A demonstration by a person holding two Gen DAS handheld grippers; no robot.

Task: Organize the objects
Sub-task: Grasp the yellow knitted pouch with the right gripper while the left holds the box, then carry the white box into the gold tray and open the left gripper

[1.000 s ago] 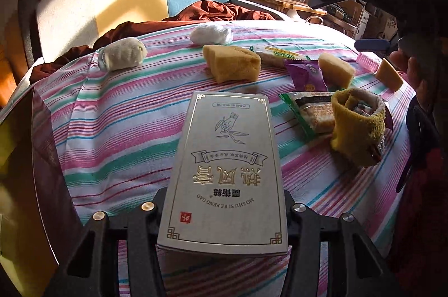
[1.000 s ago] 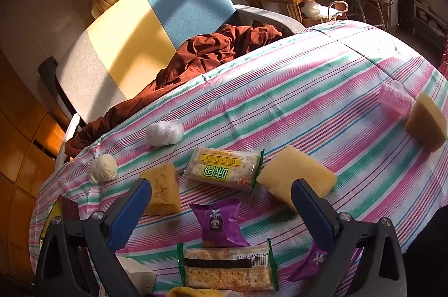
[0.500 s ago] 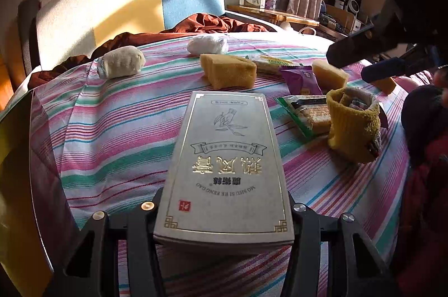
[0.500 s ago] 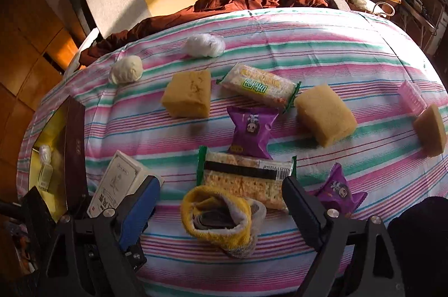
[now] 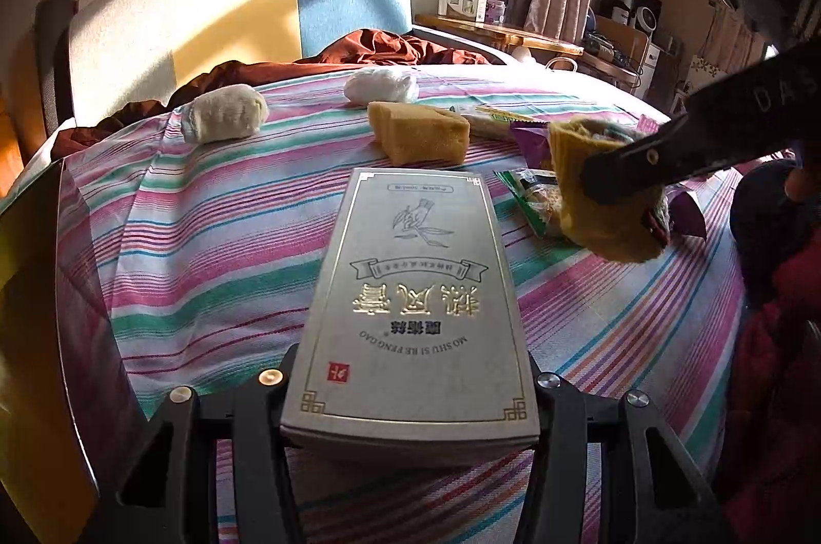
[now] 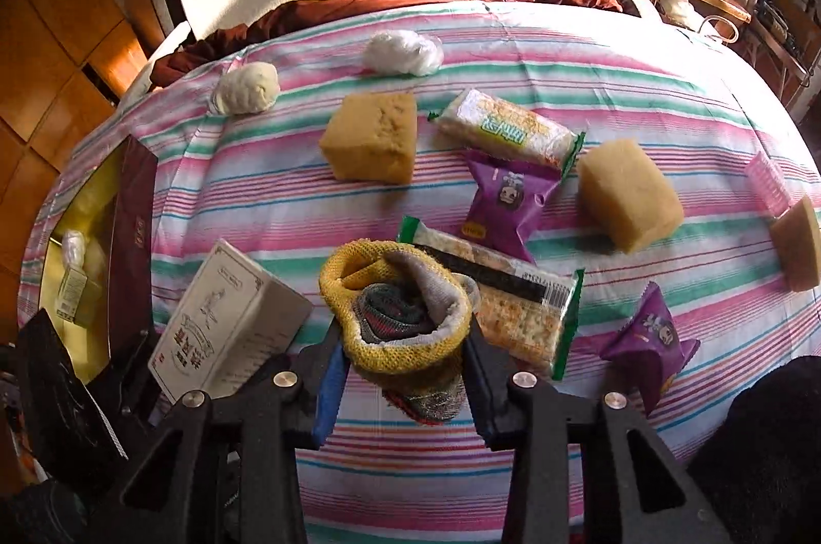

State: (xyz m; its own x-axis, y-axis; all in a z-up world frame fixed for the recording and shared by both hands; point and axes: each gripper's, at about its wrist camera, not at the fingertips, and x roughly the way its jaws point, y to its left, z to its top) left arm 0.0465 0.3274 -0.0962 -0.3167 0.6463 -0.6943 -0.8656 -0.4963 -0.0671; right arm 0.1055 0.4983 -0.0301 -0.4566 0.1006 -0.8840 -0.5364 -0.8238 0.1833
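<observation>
- A grey-white carton (image 5: pixel 415 303) is held across its near end by the left tool (image 5: pixel 410 395), its jaws closed against both long sides; the carton juts forward, and whether its far end rests on the striped worktop (image 5: pixel 205 236) cannot be told.
- A rolled yellow sock bundle (image 6: pixel 405 318) is clamped by the right tool (image 6: pixel 403 354), blue-padded jaws narrowed against its sides, just in front of a cracker packet (image 6: pixel 508 303).
- An open dark box (image 6: pixel 128 236) with a yellow lining sits at the worktop's left edge; it is judged the likely destination, though this is not certain.
- For a clean step, the bundle is best gripped low and lifted straight up, so the cracker packet is not dragged and the roll is not squeezed open.
- The carton is best kept level, since it is held only at one end and could pivot.
- On the carton, "MO SHU SI RE FENG GAO" is read upside down, beneath gold Chinese characters and a small red seal.
- The print on the purple snack pouch (image 6: pixel 505 200) is too small to read.
</observation>
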